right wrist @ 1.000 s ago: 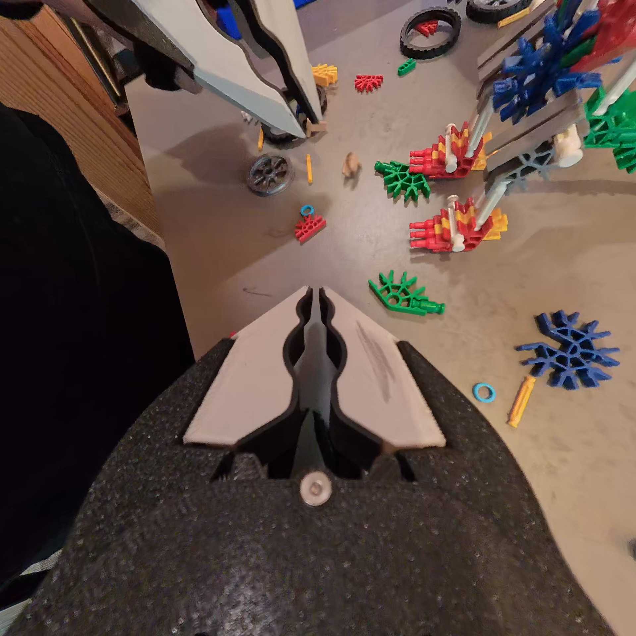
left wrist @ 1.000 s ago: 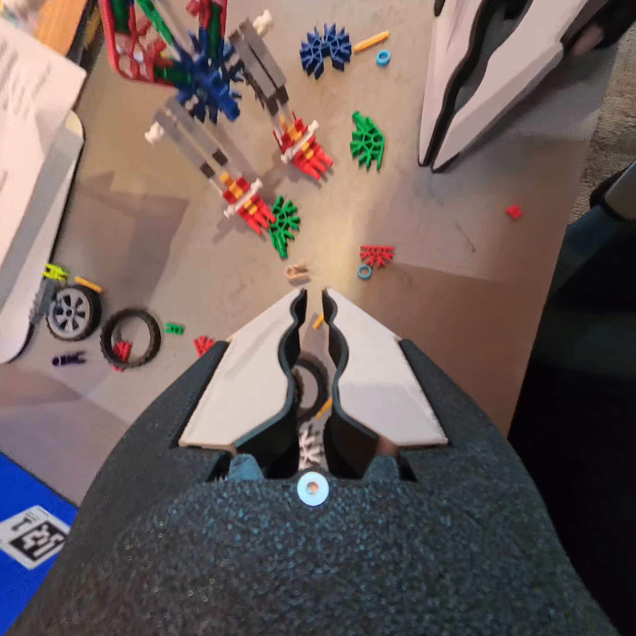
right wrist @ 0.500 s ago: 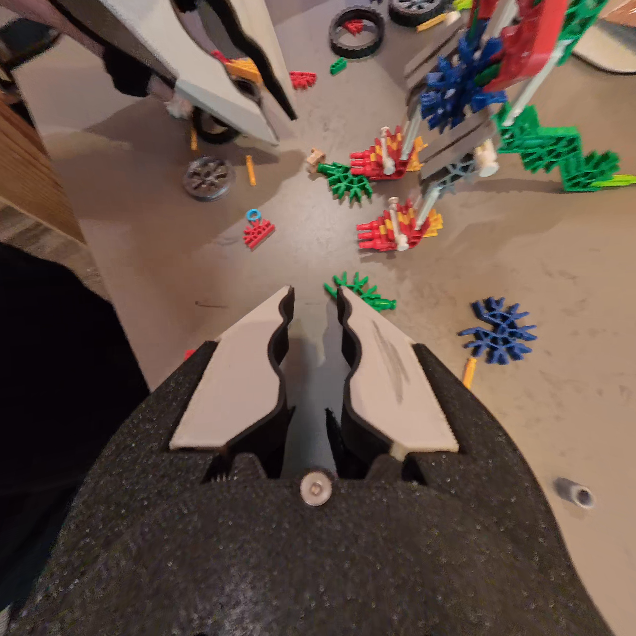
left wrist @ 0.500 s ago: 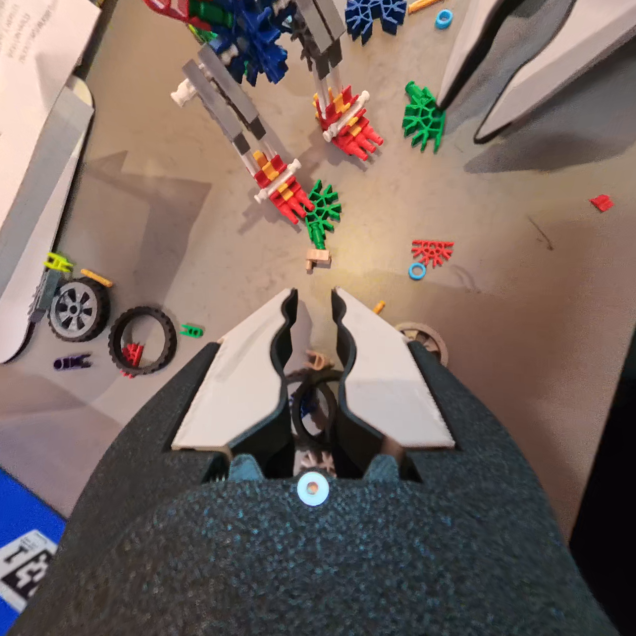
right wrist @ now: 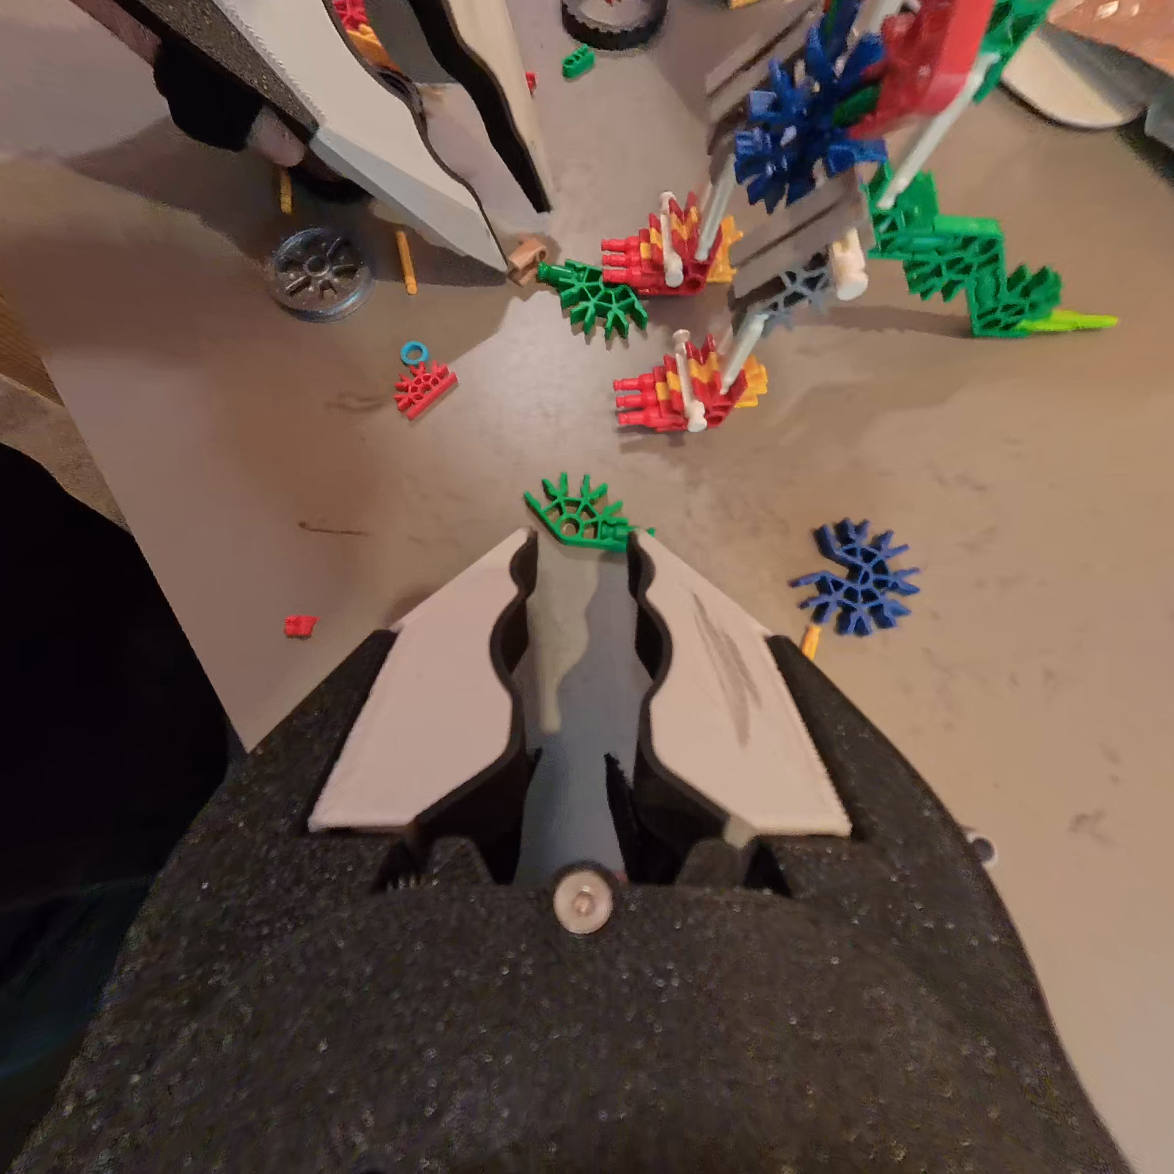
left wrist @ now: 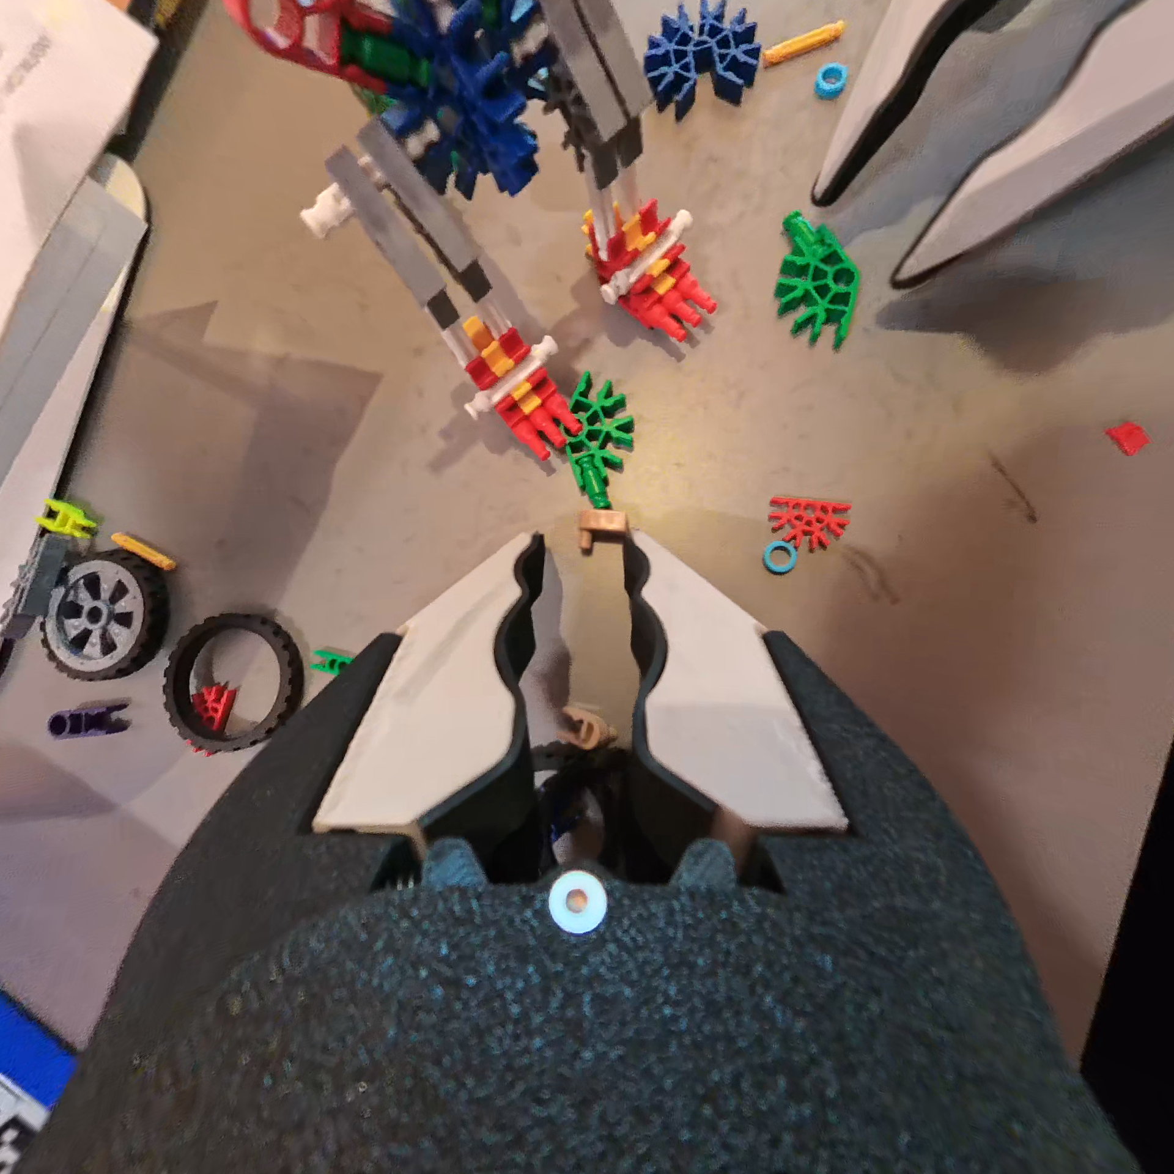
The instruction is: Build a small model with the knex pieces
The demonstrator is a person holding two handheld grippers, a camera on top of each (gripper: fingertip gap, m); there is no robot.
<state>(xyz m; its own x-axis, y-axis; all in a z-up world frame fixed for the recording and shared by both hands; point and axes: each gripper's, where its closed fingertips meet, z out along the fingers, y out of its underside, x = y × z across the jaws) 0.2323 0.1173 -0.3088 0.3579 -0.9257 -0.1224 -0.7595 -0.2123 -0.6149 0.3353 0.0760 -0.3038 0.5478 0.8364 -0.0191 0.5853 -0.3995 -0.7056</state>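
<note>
My left gripper [left wrist: 583,543] is open, low over the tan table. A small tan connector [left wrist: 602,524] lies right at its tips, against the right fingertip, with a green fan connector [left wrist: 597,425] just beyond. A second tan piece [left wrist: 581,727] and a black tyre lie under the fingers. My right gripper [right wrist: 582,540] is open and empty, its tips just behind a green half-round connector [right wrist: 575,518]. The left gripper also shows in the right wrist view [right wrist: 508,248] beside the tan connector [right wrist: 526,260]. The right gripper shows at the top right of the left wrist view [left wrist: 861,238].
A built toy model [right wrist: 800,140] with a blue hub, grey rods and red-yellow feet stands ahead. Loose parts lie around: a wheel [left wrist: 95,616], a tyre ring [left wrist: 232,683], a grey hub [right wrist: 321,270], a blue connector [right wrist: 854,581] and a red connector [left wrist: 808,521]. White papers [left wrist: 38,190] lie at the left. Across from one pair of fingers to the other is roughly 12 cm. The green fan connector [left wrist: 597,425] sits 4 cm or so from the ends of my left fingers. Look for it in the right wrist view [right wrist: 594,299] too.
Both grippers have opened wider. The left moved forward to the tan connector. The right moved forward toward the green half-round connector.
</note>
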